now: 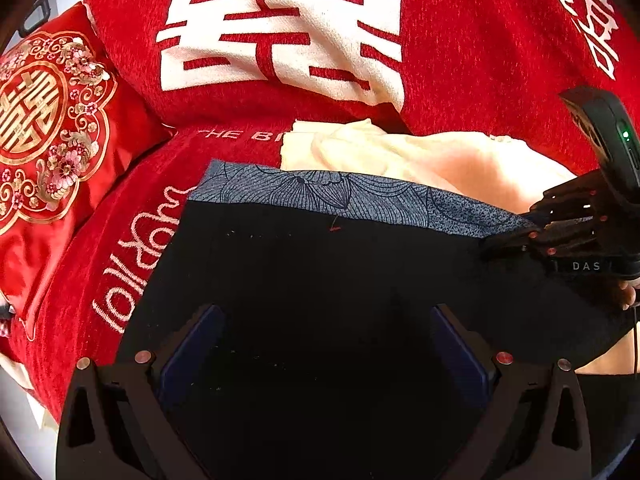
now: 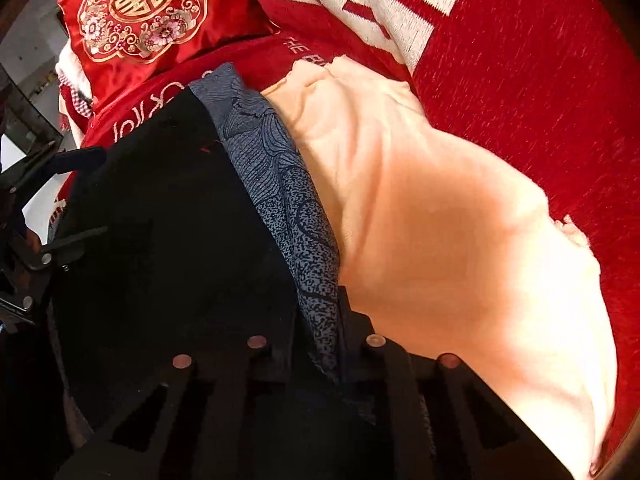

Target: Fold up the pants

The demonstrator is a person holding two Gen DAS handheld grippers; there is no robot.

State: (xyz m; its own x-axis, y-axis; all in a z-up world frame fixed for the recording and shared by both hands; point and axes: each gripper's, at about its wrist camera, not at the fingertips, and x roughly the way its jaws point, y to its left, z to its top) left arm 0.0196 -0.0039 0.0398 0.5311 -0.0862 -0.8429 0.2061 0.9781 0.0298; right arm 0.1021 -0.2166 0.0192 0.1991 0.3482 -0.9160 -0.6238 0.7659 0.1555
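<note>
Your pants [image 1: 320, 280] lie flat on the red blanket [image 1: 480, 60], black, with a blue-grey patterned band [image 1: 320, 192] along the far edge. Just behind the band lies a cream cloth [image 1: 440, 160], touching it. A red pillow [image 1: 52, 120] with gold embroidery rests at the left, beside the blanket's big white characters. Your left gripper [image 1: 320, 356] hangs over the black fabric, and its fingers [image 1: 192, 352] are spread wide; nothing sits between them, and I cannot tell if they touch the cloth. Your right gripper [image 2: 316, 344] is at the right end of the band, tilted down steeply. Its fingers [image 2: 352, 320] are drawn close together and they pinch the edge of the patterned band, with the black fabric on one side and the cream cloth on the other. In the left view you see the right gripper [image 1: 552, 236] at this same corner.
</note>
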